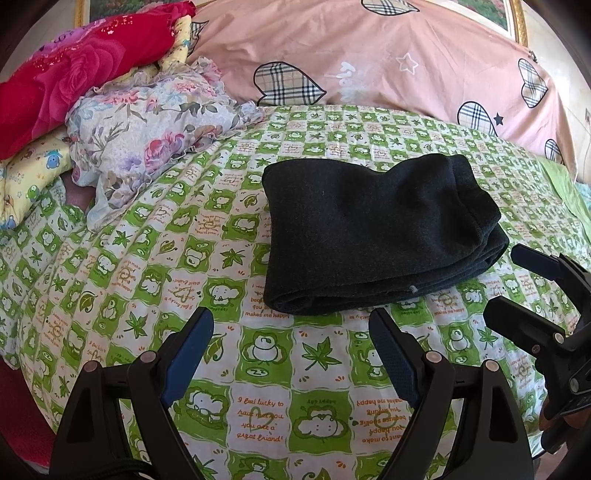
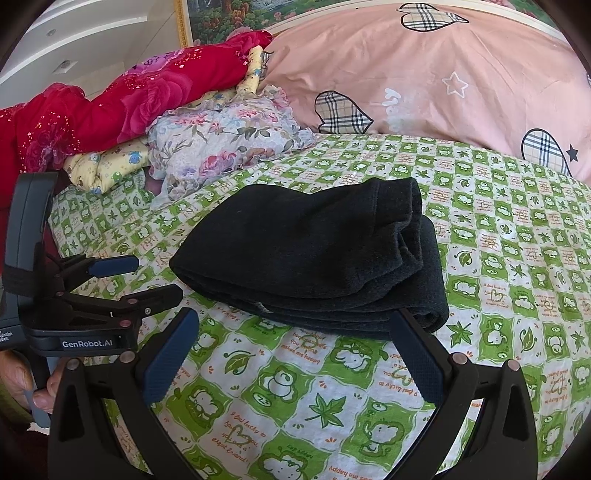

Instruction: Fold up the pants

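Note:
Dark pants (image 1: 373,232) lie folded into a thick rectangular bundle on the green and white patterned bedsheet (image 1: 273,369); they also show in the right wrist view (image 2: 306,251). My left gripper (image 1: 291,325) is open and empty, just short of the bundle's near edge. My right gripper (image 2: 295,325) is open and empty, its fingertips at the bundle's near edge. The right gripper also shows at the right of the left wrist view (image 1: 506,280), and the left gripper at the left of the right wrist view (image 2: 155,277).
A pink duvet with plaid hearts (image 1: 388,59) lies along the back. A red rose blanket (image 1: 74,77), a floral cloth (image 1: 147,125) and a yellow cartoon quilt (image 1: 29,177) are piled at the back left. A framed picture (image 2: 236,18) hangs behind.

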